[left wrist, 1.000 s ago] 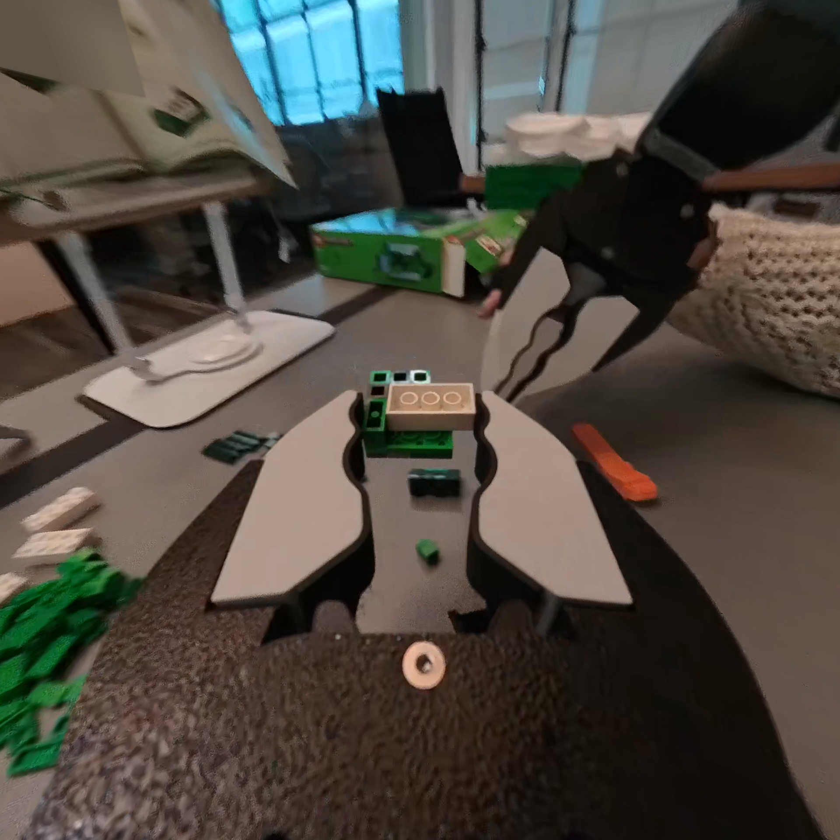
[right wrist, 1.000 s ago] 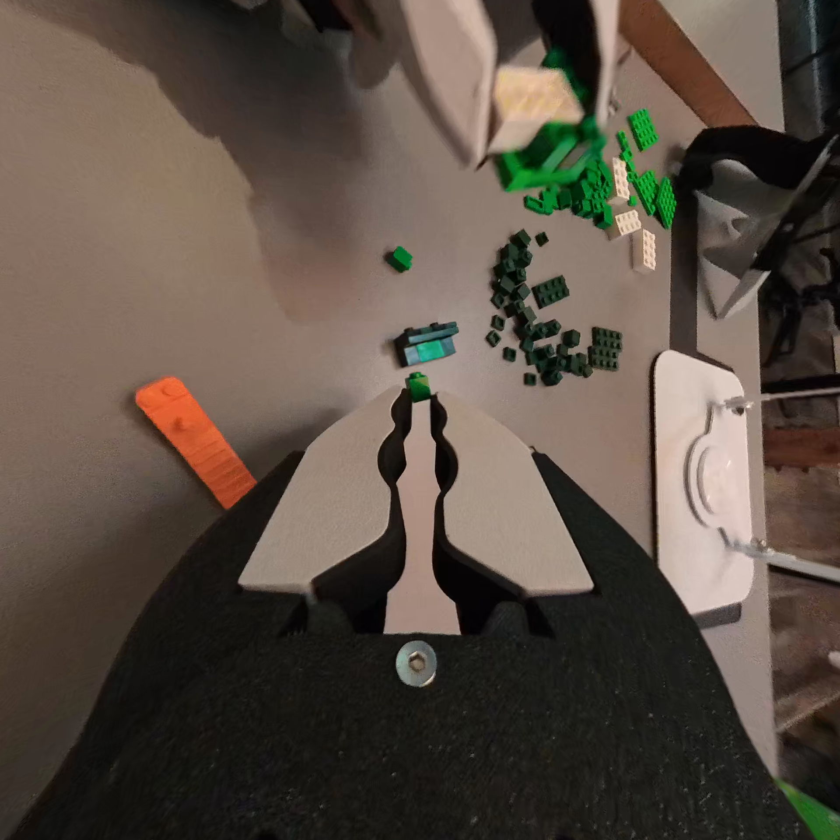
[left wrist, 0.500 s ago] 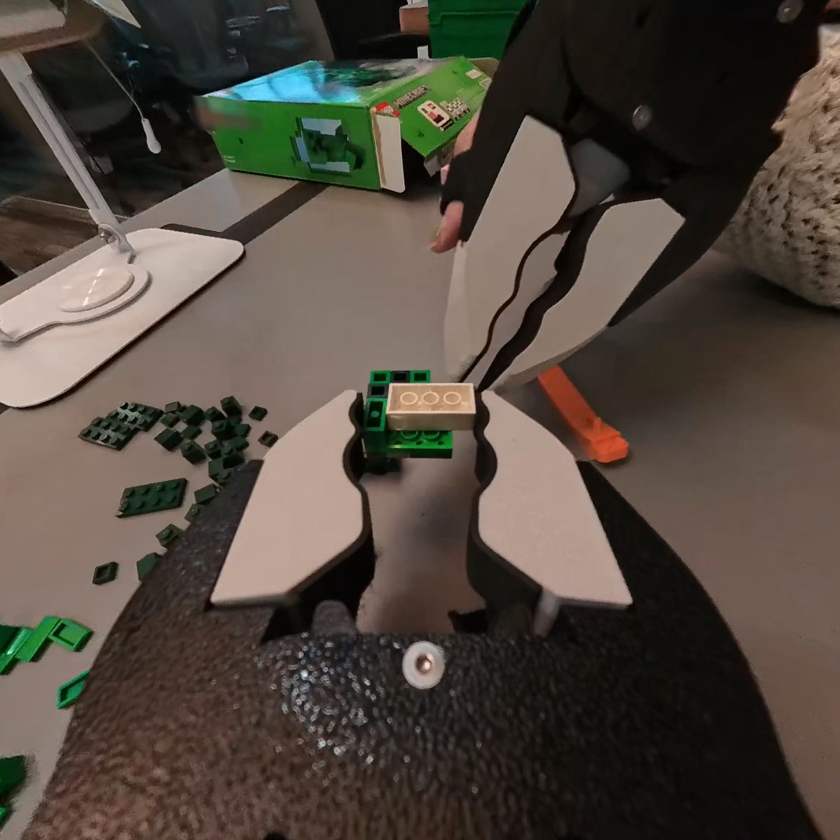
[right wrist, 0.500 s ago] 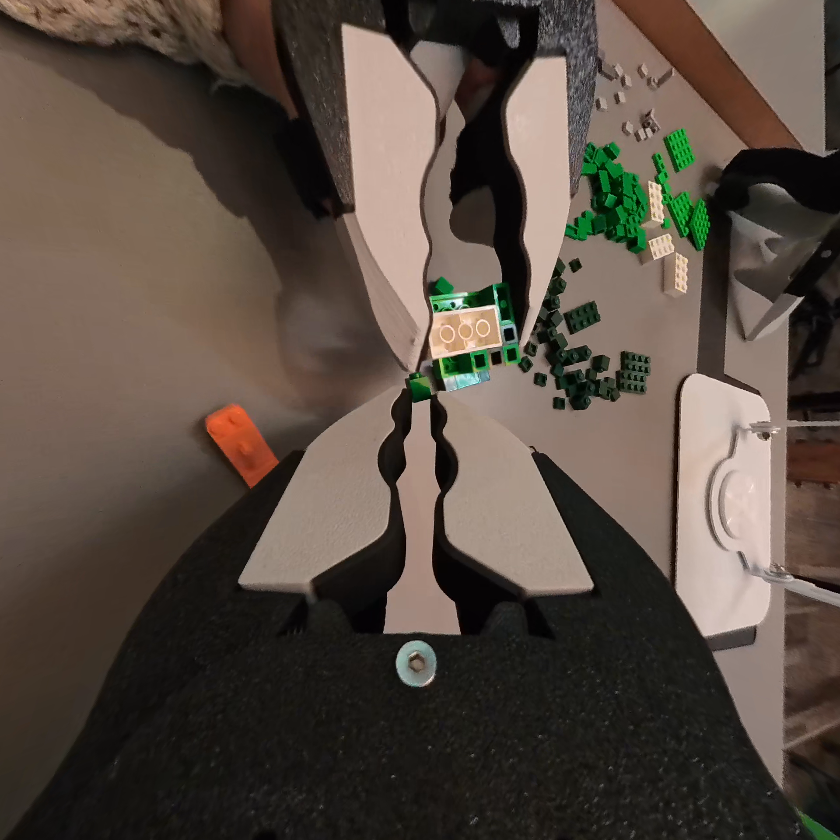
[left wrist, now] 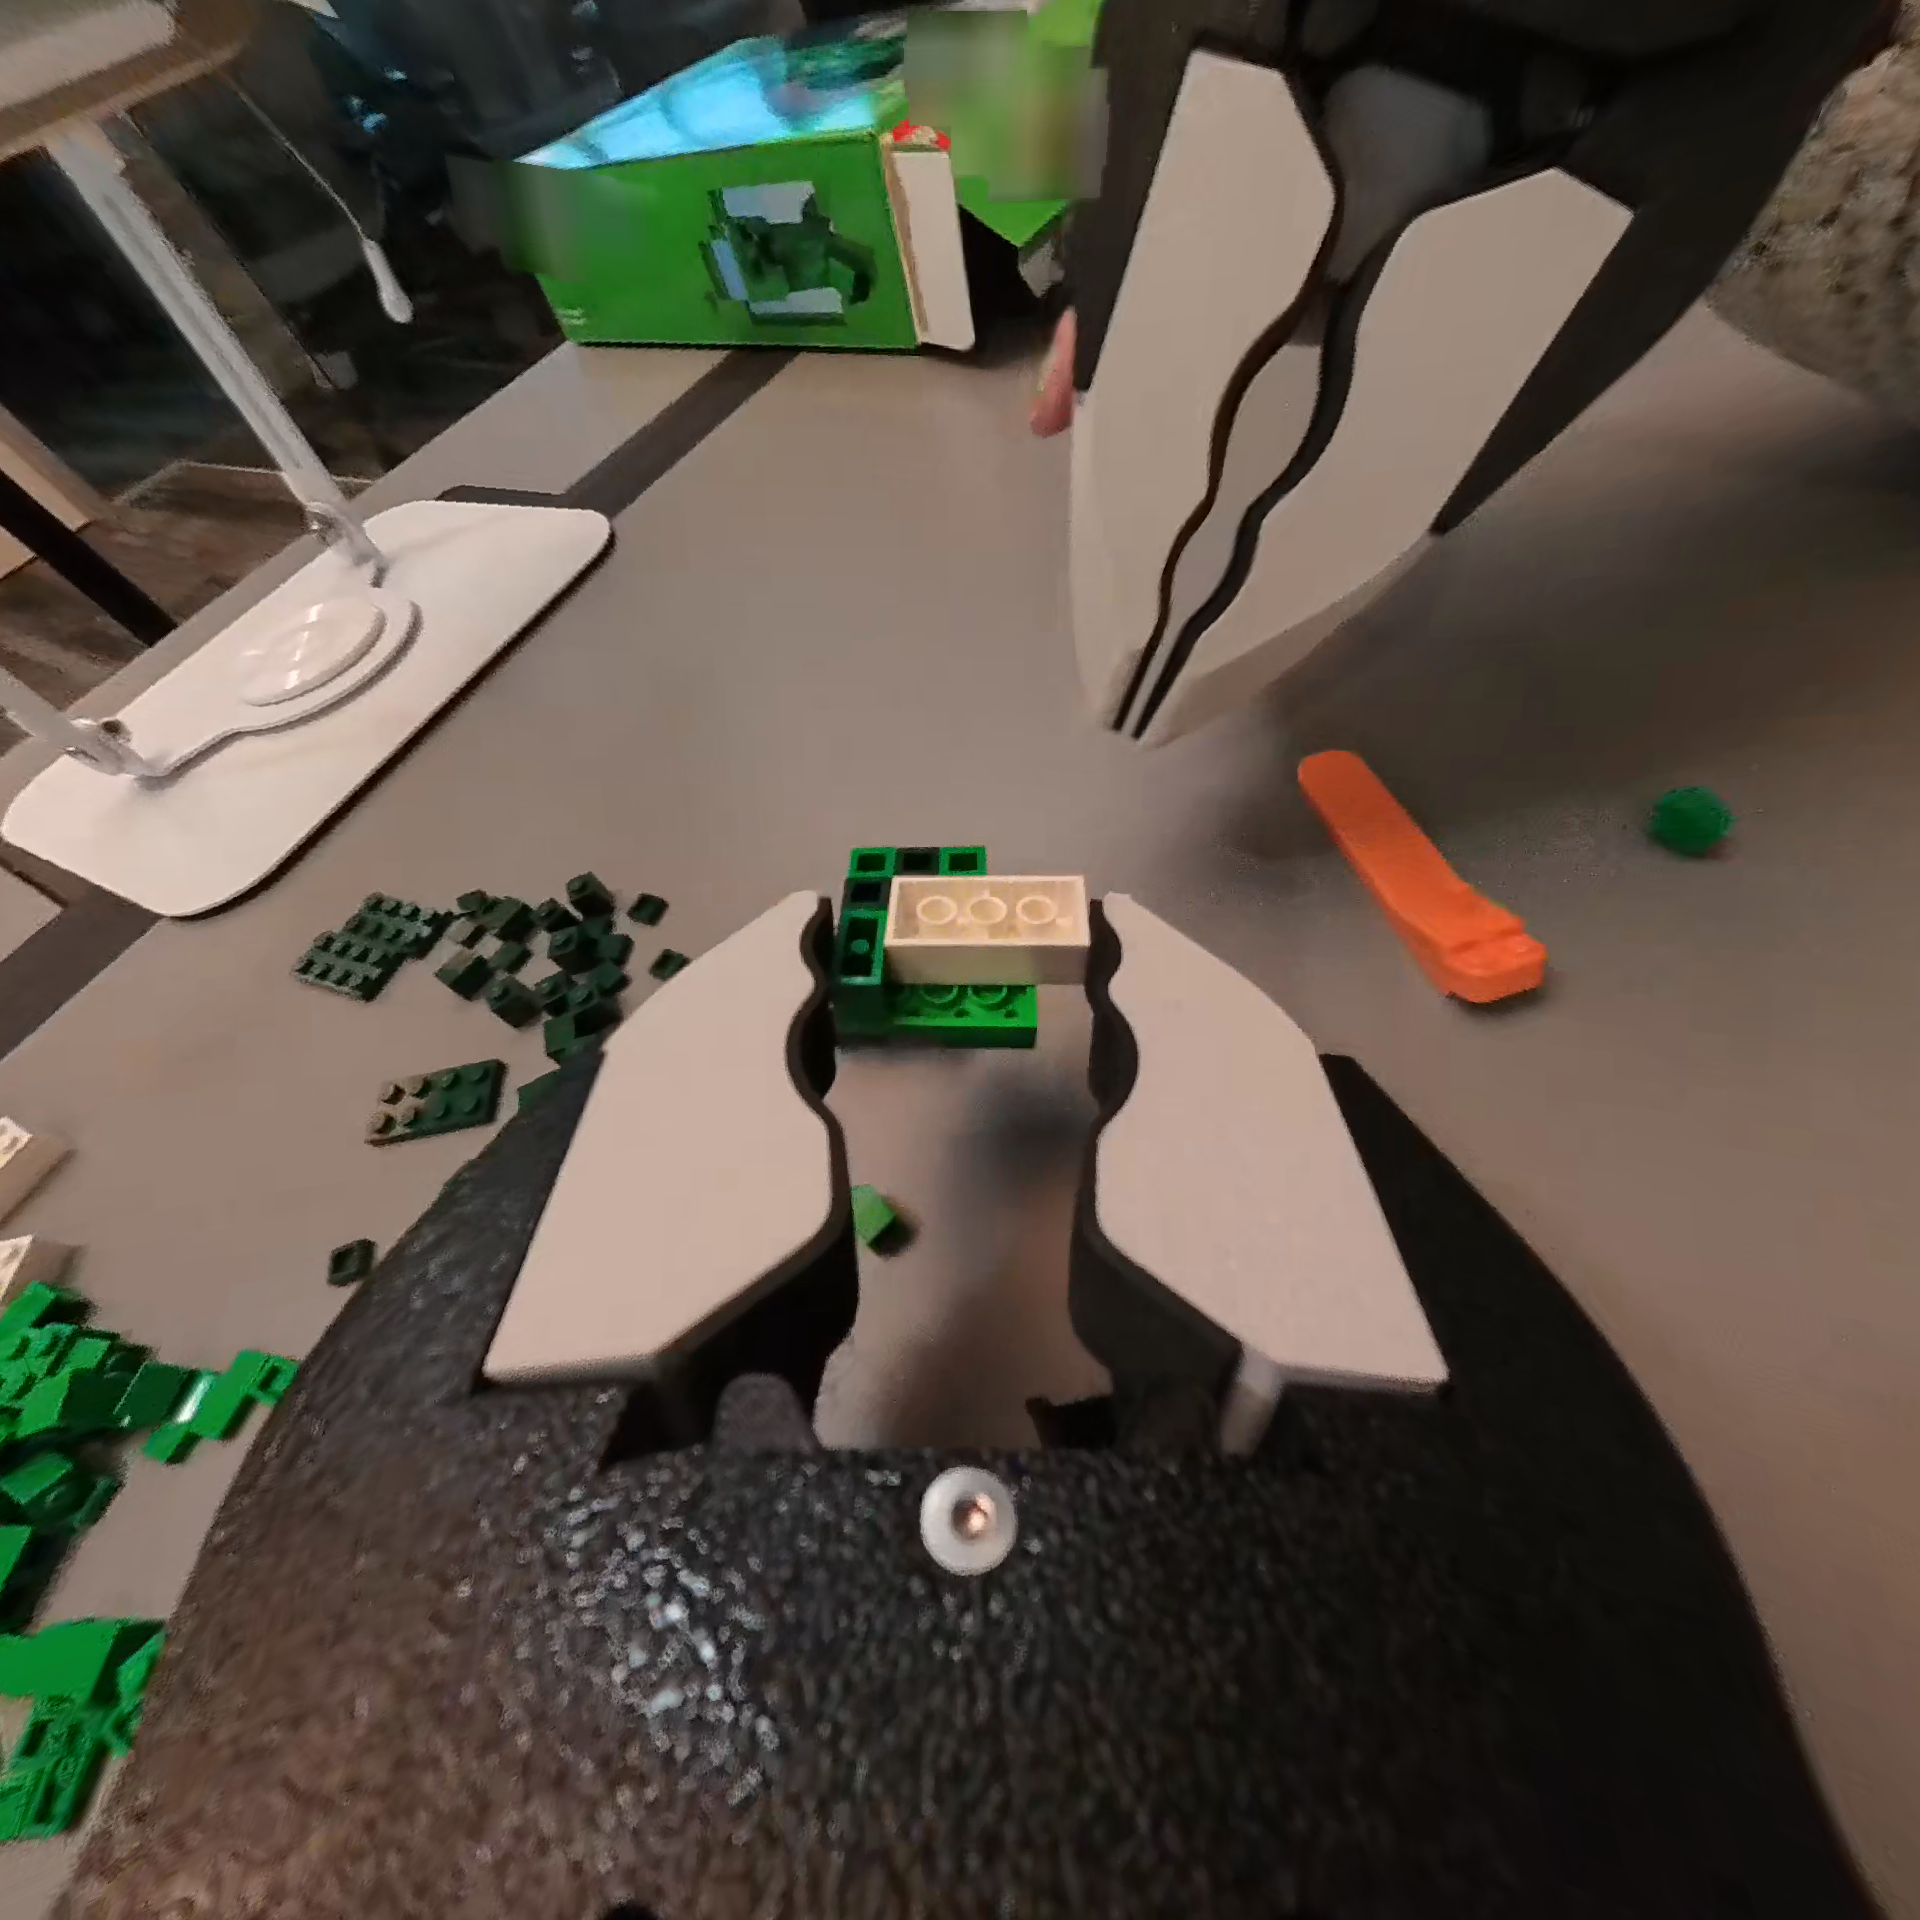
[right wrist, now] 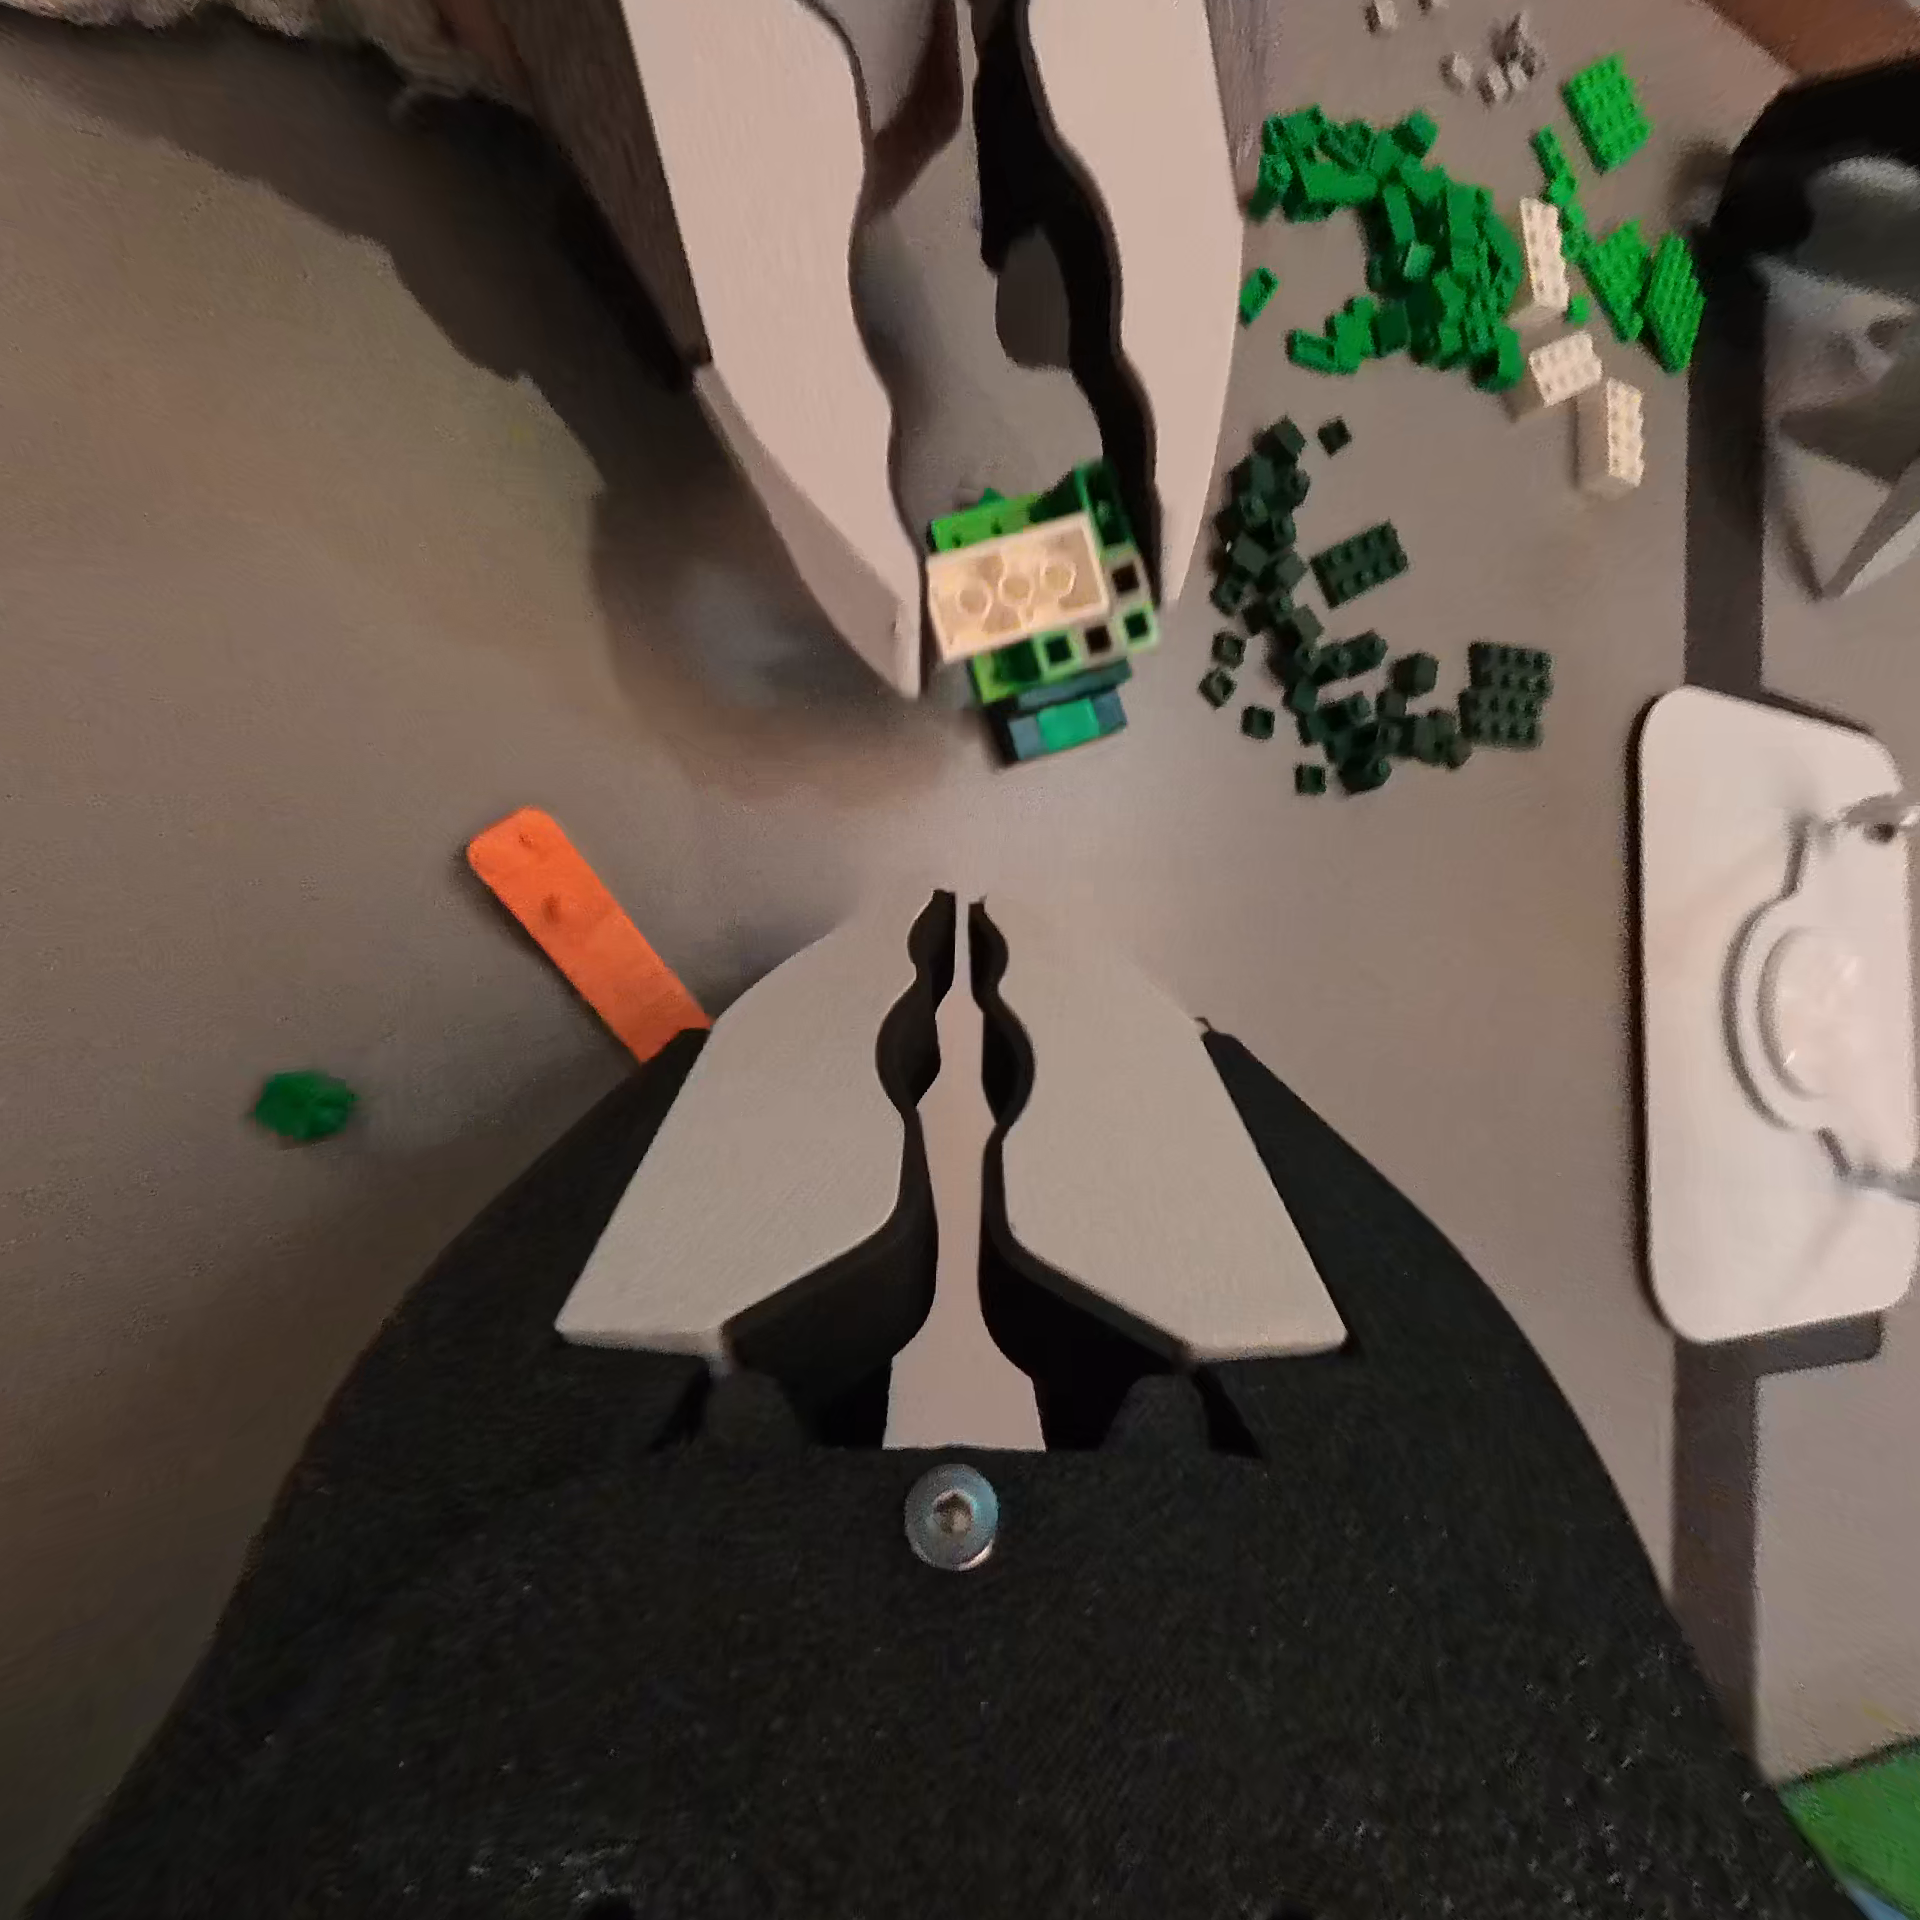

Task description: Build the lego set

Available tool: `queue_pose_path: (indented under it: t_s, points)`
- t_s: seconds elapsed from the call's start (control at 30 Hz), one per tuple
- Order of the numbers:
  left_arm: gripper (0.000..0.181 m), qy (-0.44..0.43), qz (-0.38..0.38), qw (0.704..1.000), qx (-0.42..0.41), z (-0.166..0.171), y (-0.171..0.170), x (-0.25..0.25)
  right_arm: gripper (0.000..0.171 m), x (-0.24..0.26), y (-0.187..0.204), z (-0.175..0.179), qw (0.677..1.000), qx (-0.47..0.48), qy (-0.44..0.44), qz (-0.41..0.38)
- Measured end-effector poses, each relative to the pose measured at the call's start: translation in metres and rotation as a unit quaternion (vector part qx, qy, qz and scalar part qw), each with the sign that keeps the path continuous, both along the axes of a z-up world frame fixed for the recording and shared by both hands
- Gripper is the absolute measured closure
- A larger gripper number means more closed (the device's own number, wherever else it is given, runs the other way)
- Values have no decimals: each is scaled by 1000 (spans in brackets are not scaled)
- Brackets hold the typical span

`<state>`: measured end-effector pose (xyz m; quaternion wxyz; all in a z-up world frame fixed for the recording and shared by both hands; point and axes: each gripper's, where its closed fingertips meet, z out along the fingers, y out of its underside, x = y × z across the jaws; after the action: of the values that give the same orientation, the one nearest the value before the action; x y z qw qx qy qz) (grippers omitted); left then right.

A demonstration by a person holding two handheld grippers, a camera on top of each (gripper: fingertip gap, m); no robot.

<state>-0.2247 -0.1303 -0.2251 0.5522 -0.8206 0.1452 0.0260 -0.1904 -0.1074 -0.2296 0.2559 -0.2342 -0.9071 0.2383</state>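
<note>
left gripper [left wrist: 961,920] clamped on green-white lego block [left wrist: 951,945] | right gripper [right wrist: 961,904] together, empty | orange separator [right wrist: 582,935] at 10 o'clock | bare table [right wrist: 260,623] beyond

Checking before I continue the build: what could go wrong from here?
The left gripper pinches the green-and-white assembly only at its fingertips, so pressing on it may twist it loose. The small green piece lies loose near the orange brick separator; the shut, empty right gripper could knock it farther.
</note>
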Motion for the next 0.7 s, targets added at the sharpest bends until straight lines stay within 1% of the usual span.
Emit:
queue_pose_path:
  t_s: [0.1,0.17,0.27,0.37,0.43,0.57,0.63,0.7]
  points:
    - [136,-5,6,1000,22,6,-1,-3,165,17,8,2,999,-29,-10,-25]
    - [136,-6,9,999,31,9,-2,-4,162,39,6,0,997,-61,-27,-31]
    - [136,-4,7,999,40,11,-2,-4,161,76,-3,-3,993,-109,-42,-33]
    - [135,2,4,999,39,10,-1,-2,158,106,-13,-7,984,-152,-56,-69]
    - [135,8,0,999,39,9,-1,0,157,119,-19,-8,979,-175,-41,-97]
    - [136,12,-9,999,45,11,-1,4,157,135,-23,-22,963,-189,-47,-186]
    - [136,12,-16,998,52,13,-1,7,156,142,-26,-31,961,-172,-55,-212]
    - [135,10,-26,998,65,17,-2,11,153,142,-24,-37,962,-136,-44,-233]
